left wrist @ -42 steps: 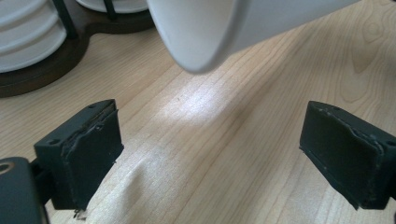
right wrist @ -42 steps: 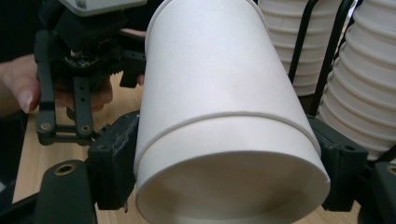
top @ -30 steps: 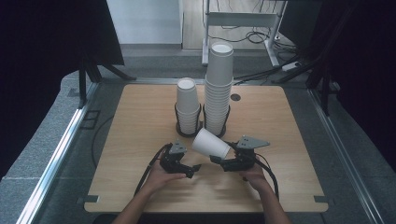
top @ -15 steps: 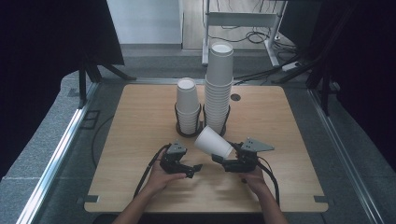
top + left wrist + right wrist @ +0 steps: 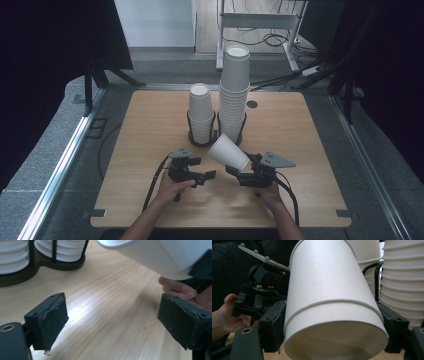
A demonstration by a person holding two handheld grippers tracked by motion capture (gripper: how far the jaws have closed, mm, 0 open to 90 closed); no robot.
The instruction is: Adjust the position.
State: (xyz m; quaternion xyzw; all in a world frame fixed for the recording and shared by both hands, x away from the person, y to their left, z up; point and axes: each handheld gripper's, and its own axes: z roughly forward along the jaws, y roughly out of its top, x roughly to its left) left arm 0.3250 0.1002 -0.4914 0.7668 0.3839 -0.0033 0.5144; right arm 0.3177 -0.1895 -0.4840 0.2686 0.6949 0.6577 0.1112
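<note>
Wooden table [image 5: 150,125] in a dark-curtained bay, with a black two-ring cup holder [image 5: 192,140] toward its far middle as our landmark. Holder carries a short stack of cups [image 5: 201,107] in its left ring and a tall stack [image 5: 234,90] in its right ring.

Single paper cup [image 5: 228,152] sits just in front of the holder, lifted off the table and clenched by the right gripper [image 5: 239,171]. In the right gripper view the two black jaws press either side of the cup wall [image 5: 329,290] near its closed base. Long axis is tilted – base low and toward the person, open mouth up and away, pointing toward the gap between the two stacks and leaning toward the left gripper's side.

Left gripper [image 5: 204,178] is released, jaws spread wide with bare wood between them; it hovers low in front of the holder, just left of the cup. In the left gripper view the cup rim [image 5: 160,255] hangs above and ahead of the right-hand jaw, not between the pads.

Our judgement: the right hand [image 5: 270,192] is the nearer one – it already has the cup – and the holder lies directly beyond the cup mouth, so any seating move turns on the axis being brought upright first
</note>
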